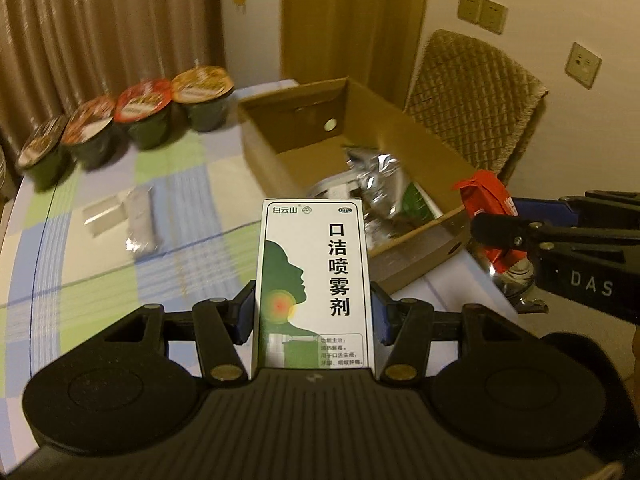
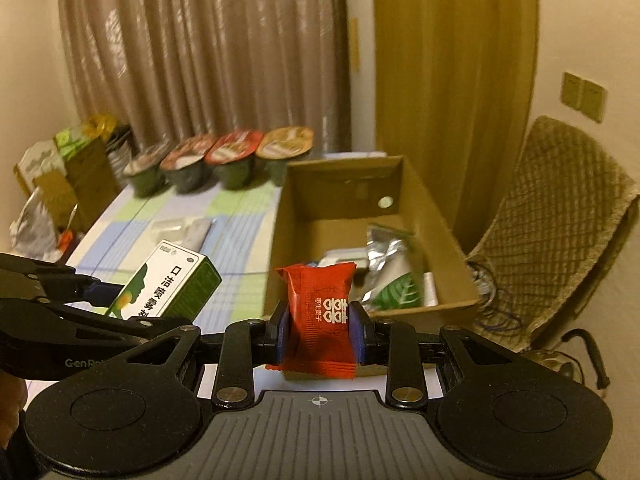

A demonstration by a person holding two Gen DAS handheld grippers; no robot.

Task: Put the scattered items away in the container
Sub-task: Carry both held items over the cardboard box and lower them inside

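While left gripper [image 1: 314, 312] clamps spray box [image 1: 315, 280], right gripper [image 2: 322, 330] pinches red packet [image 2: 322, 312]: carry both over carton [image 2: 436, 208] rim, release low

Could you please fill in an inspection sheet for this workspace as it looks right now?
Surface: checked tablecloth.
Job's things: cardboard box holds foil pouches; clear packet lies on the cloth.
Clutter: four noodle bowls in a row; boxes at the table's far left.
Grippers: left gripper clamps spray box; right gripper clamps red candy packet.
Cables: tangle by chair.
Surroundings: curtains, wall sockets.
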